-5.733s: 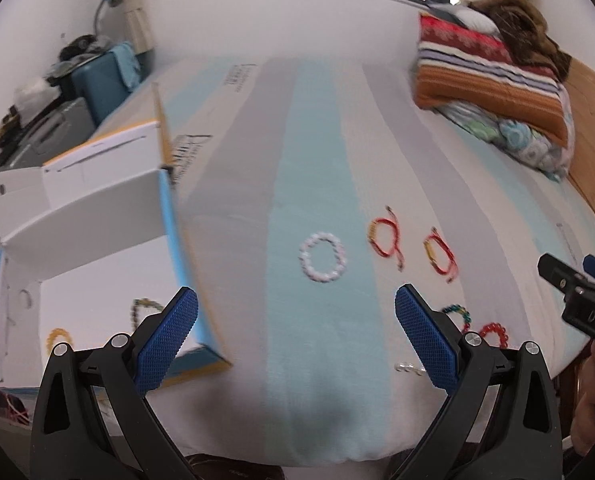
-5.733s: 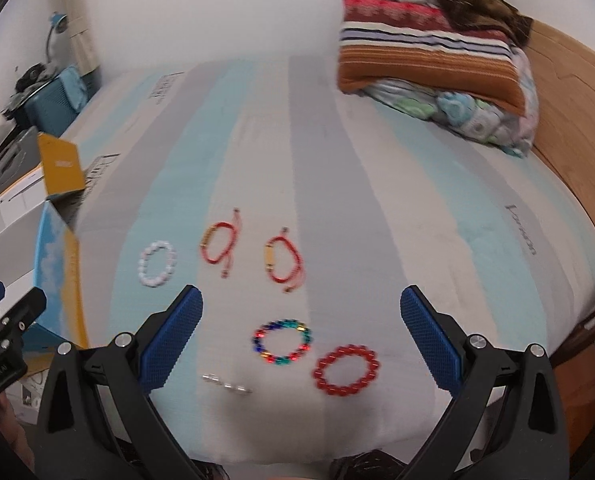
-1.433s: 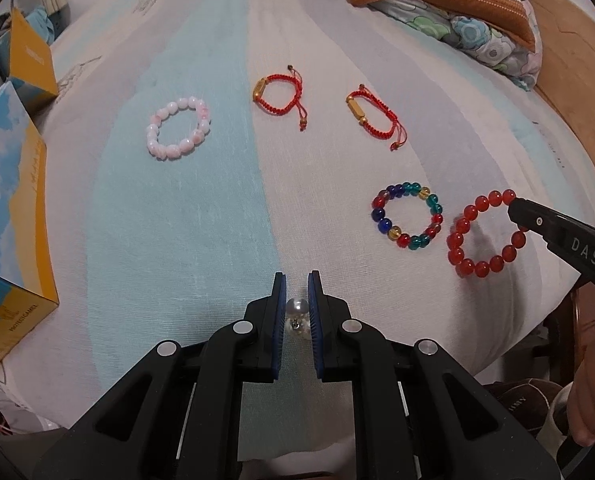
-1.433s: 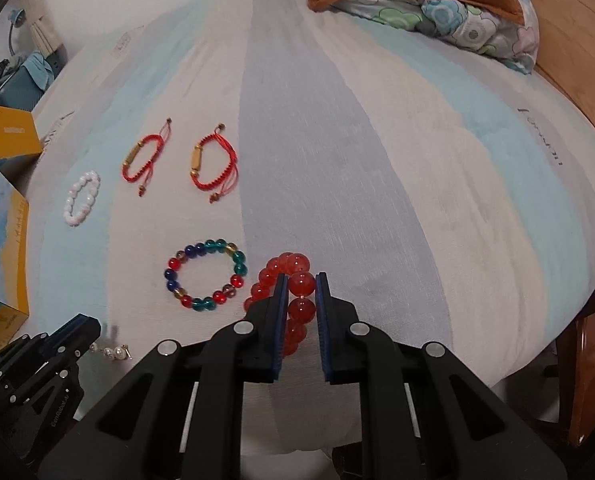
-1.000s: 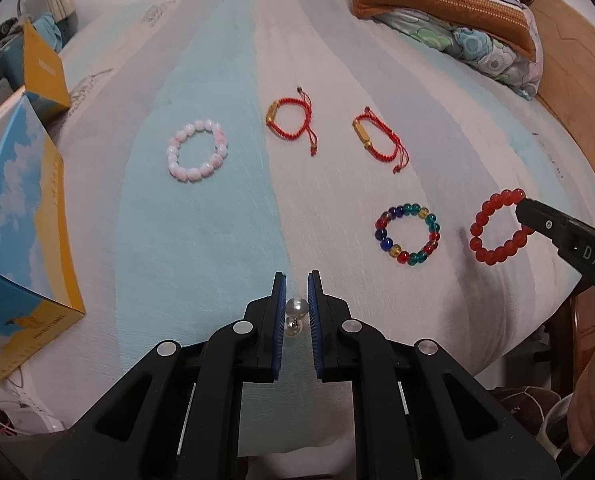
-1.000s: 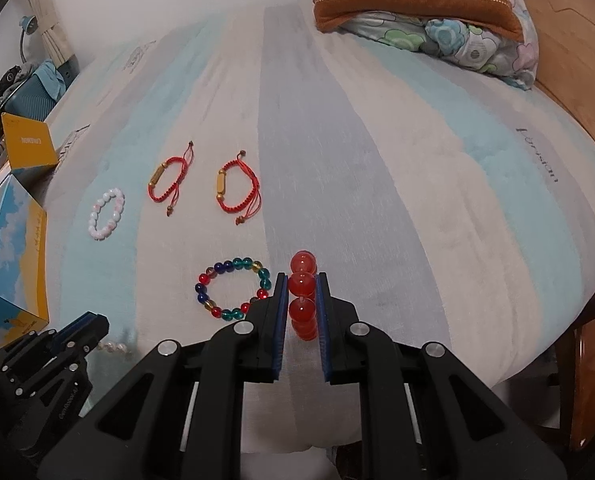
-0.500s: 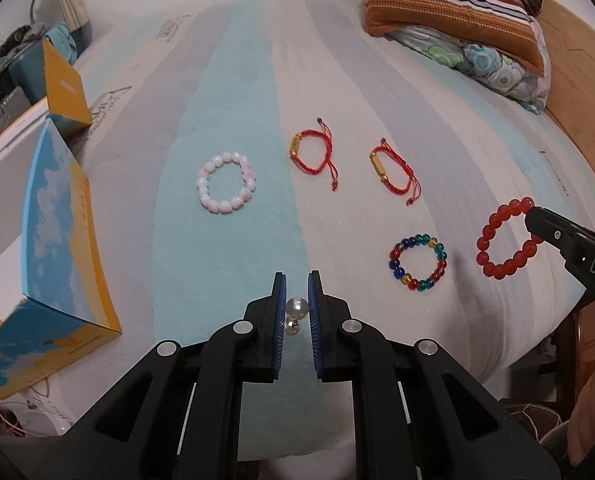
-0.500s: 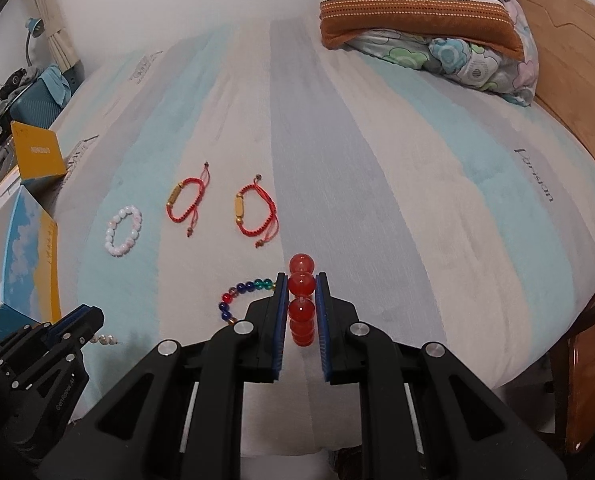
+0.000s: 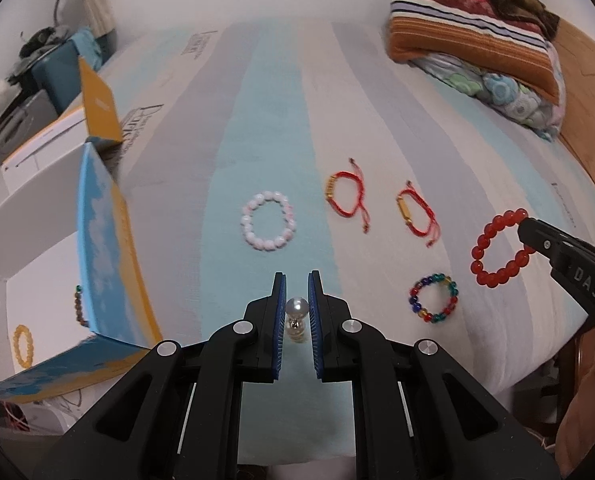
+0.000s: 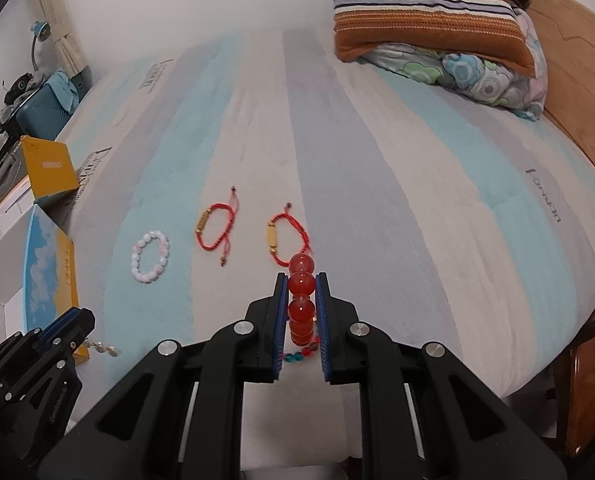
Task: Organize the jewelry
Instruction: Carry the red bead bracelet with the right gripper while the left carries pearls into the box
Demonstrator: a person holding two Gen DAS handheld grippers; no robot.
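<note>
My left gripper [image 9: 296, 308] is shut on a small pearl piece [image 9: 296, 307] and holds it above the bed's near edge. My right gripper [image 10: 301, 286] is shut on a red bead bracelet [image 10: 301, 283], which hangs in the air at the right of the left wrist view [image 9: 497, 248]. On the striped bedspread lie a white bead bracelet [image 9: 268, 221], two red cord bracelets [image 9: 345, 197] [image 9: 415, 216] and a multicoloured bead bracelet [image 9: 434, 298]. An open white box [image 9: 37, 280] with a blue and yellow flap stands at the left; it holds an amber bracelet [image 9: 22, 346].
Folded striped blankets and a floral pillow [image 9: 473, 44] lie at the far right of the bed. A wooden bed frame [image 10: 577, 92] runs along the right. A blue case and clutter [image 10: 45, 108] stand beside the bed at the far left.
Both grippers closed on their pieces and lifted them off the bedspread. Over the last second both have risen and drawn back; the box has come further into the left wrist view.
</note>
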